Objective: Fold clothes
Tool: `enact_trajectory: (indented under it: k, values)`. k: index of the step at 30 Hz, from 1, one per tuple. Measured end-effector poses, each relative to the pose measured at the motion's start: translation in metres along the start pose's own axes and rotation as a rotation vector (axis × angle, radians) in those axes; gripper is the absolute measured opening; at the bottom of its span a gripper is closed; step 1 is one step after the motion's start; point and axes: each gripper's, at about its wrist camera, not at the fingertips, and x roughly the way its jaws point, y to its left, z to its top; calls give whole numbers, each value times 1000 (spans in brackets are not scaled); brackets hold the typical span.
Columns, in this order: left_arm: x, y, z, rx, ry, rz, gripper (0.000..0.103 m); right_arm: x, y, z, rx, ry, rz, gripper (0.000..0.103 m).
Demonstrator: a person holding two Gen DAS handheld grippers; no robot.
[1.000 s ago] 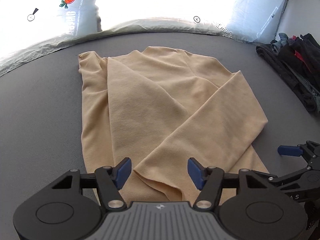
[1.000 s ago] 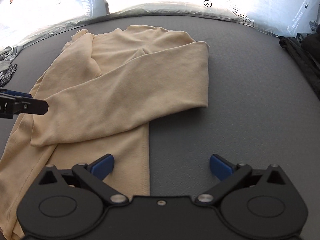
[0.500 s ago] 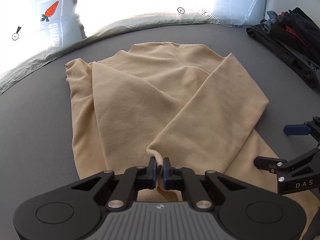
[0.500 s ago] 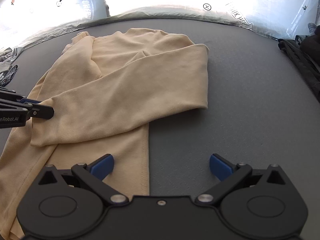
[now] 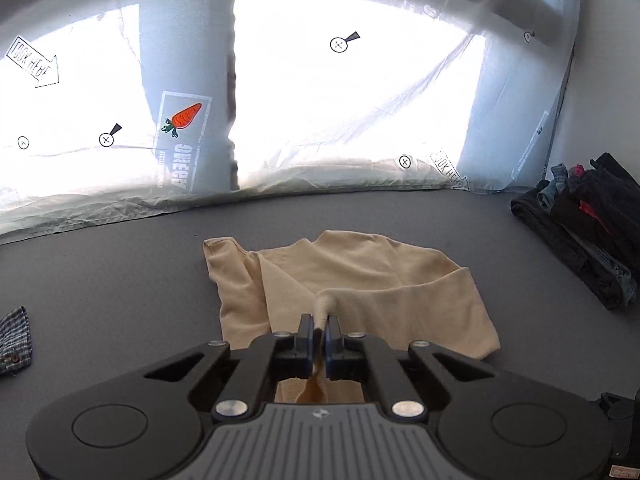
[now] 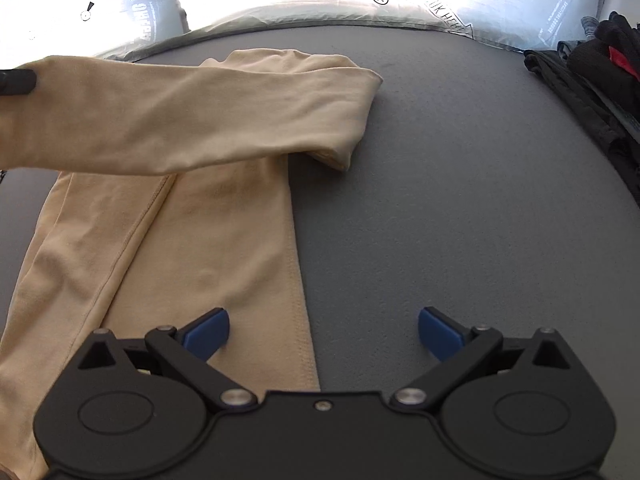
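A tan long-sleeved top [image 5: 360, 280] [image 6: 208, 240] lies on the grey table [image 5: 120, 288] [image 6: 460, 200]. In the left wrist view my left gripper [image 5: 319, 330] is shut on the end of the folded-over sleeve, and the cloth rises in a peak to the jaws. The right wrist view shows that sleeve [image 6: 180, 120] held up off the body of the top, with a dark tip of the left gripper at the far left edge. My right gripper [image 6: 322, 330] stands open low over the top's right hem, its left pad [image 6: 206, 334] over the cloth and its right pad over bare table.
A pile of dark clothes [image 5: 588, 232] [image 6: 592, 80] sits at the table's right side. A piece of checked cloth [image 5: 14, 338] lies at the left edge. White sheeting with carrot prints [image 5: 182, 118] hangs behind the table's far edge.
The left gripper closed on the sleeve end, then rose and tilted up, lifting the sleeve off the top. The right gripper stayed open in about the same place.
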Motion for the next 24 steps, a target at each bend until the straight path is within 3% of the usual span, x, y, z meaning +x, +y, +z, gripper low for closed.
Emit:
enact_trajectory:
  k: [8,14,18,21,24]
  values:
    - [-22,60,42,-67,-140,32,6,-7,13,-4,51,19,-49,93]
    - [-28,113,50,-119,-175,80,6,-6,26,12,73,24,-81,71]
    - [-27,156,54,-191,-191,97,6,-5,44,18,11,37,-107,49]
    - [-25,179,59,-221,-206,107,6,-6,60,22,-54,38,-157,12]
    - [-23,198,64,-242,-226,117,6,-10,71,25,-93,33,-185,10]
